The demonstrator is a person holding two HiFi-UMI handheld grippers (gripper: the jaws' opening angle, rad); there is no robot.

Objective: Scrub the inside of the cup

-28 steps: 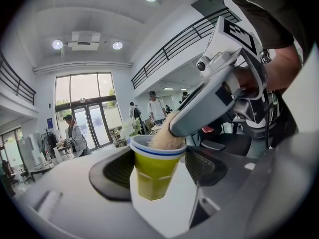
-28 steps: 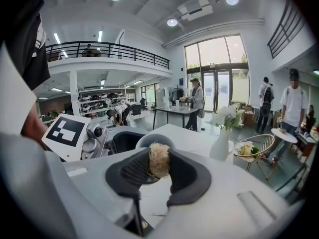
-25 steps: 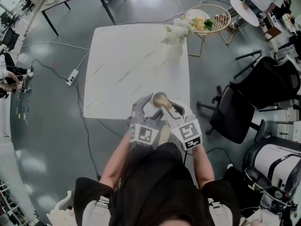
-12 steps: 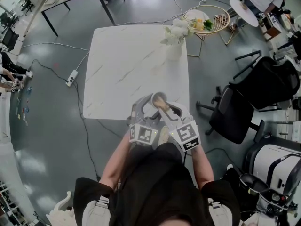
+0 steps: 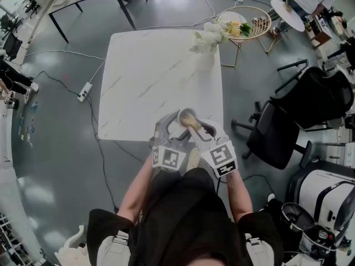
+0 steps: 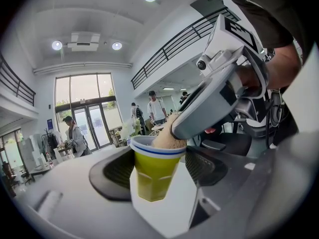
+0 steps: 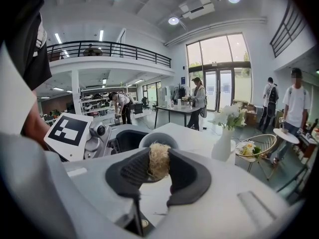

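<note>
A yellow-green paper cup (image 6: 153, 173) with a white, blue-striped rim sits between the pads of my left gripper (image 6: 155, 169), which is shut on it. In the head view the cup (image 5: 187, 116) is over the near edge of the white marble table (image 5: 144, 76); whether it rests on the table I cannot tell. My right gripper (image 7: 158, 172) is shut on a tan fibrous scrubber (image 7: 158, 159). The scrubber (image 6: 167, 137) pokes down into the cup's mouth from the upper right. From above, the left gripper (image 5: 175, 122) and right gripper (image 5: 195, 128) meet at the cup.
A vase of white flowers (image 5: 206, 44) stands at the table's far right corner. Black office chairs (image 5: 280, 132) and a round wire side table (image 5: 248, 22) are to the right. Cables and a power strip (image 5: 85, 91) lie on the floor at the left. People stand in the background.
The right gripper with the scrubber shifts very slightly at the cup's mouth. The cup and the left gripper stay where they were.
</note>
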